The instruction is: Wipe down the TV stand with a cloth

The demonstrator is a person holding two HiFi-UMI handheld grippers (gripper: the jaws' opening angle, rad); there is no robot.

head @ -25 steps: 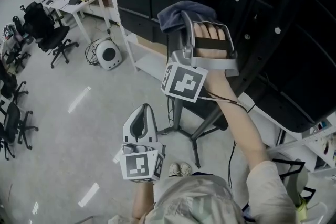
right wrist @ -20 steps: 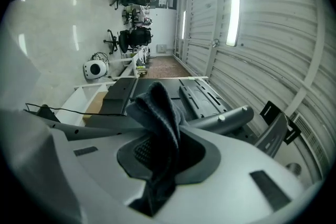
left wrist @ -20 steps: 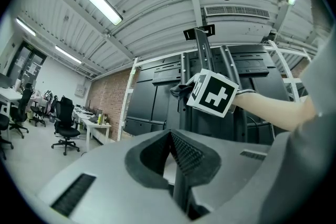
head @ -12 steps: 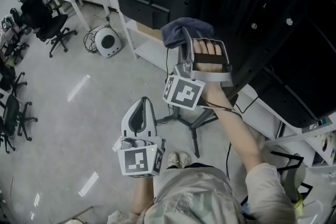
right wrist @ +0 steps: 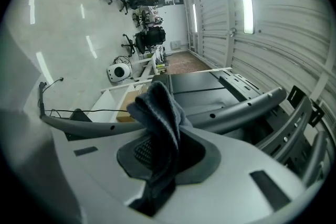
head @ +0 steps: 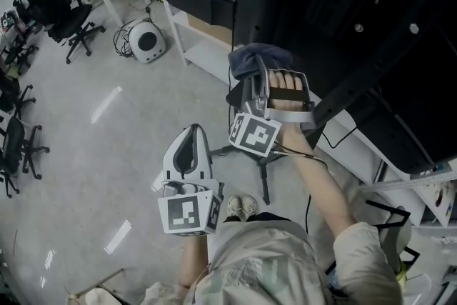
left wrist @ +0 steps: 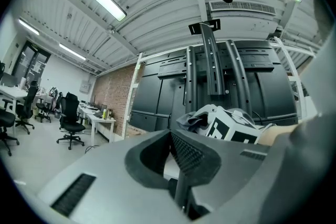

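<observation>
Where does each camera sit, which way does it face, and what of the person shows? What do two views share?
Head view: on the head, facing steeply down at the floor; both arms, left gripper, right gripper show.
Left gripper view: on the left gripper, along shut jaws toward the TV stand; a forearm shows.
Right gripper view: on the right gripper, along jaws shut on the cloth.
Shared: the cloth, in all three.

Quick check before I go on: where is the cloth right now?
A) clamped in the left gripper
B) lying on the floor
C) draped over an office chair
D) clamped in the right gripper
D: the right gripper view shows the dark blue-grey cloth pinched between the jaws of the right gripper, while the left gripper has its jaws together with nothing in them.
</observation>
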